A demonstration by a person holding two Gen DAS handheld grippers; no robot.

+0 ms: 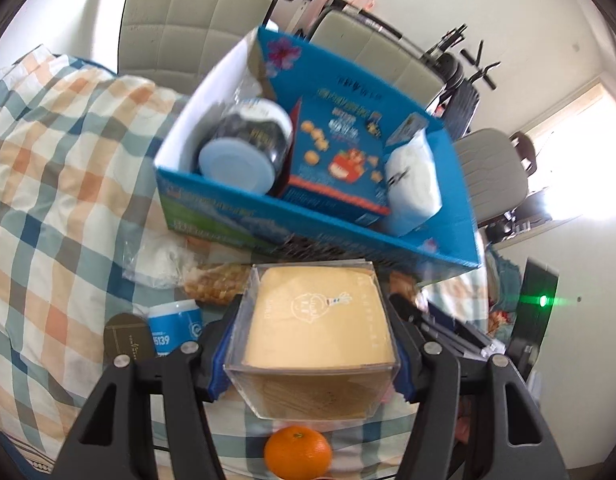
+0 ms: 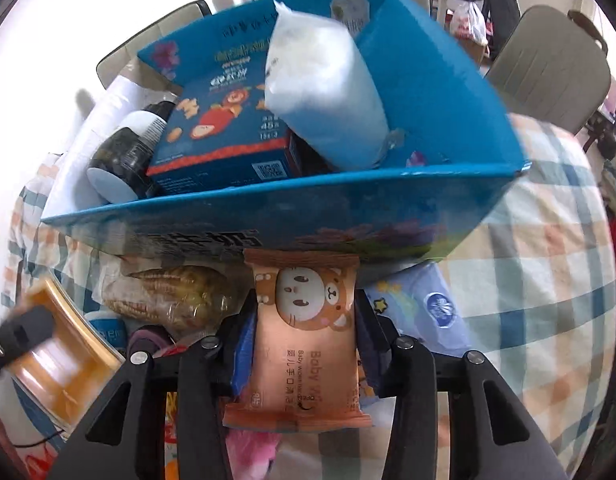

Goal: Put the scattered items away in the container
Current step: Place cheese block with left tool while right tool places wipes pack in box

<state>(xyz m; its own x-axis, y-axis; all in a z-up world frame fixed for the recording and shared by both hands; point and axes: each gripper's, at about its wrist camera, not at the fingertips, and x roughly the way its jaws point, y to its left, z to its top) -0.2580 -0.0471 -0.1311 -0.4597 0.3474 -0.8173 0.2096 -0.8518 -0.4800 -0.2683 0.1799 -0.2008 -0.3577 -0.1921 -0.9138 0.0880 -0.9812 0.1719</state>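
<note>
Both tools were mid-carry: the left tool (image 1: pixel 308 354) gripped a clear box of yellow cards (image 1: pixel 314 320), the right tool (image 2: pixel 304 354) clamped a baby wipes pack (image 2: pixel 306 344). Each hung just near of the blue carton (image 1: pixel 436 246); next, they needed lifting over its near wall, then releasing.

Bright window glare – fisheye-warped edges, slight motion blur

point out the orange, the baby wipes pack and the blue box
orange (image 1: pixel 298 453), left wrist view, middle of its peel
baby wipes pack (image 2: pixel 304 332), right wrist view, centre of its printed front
blue box (image 2: pixel 268 220), right wrist view, its near outer wall
</note>
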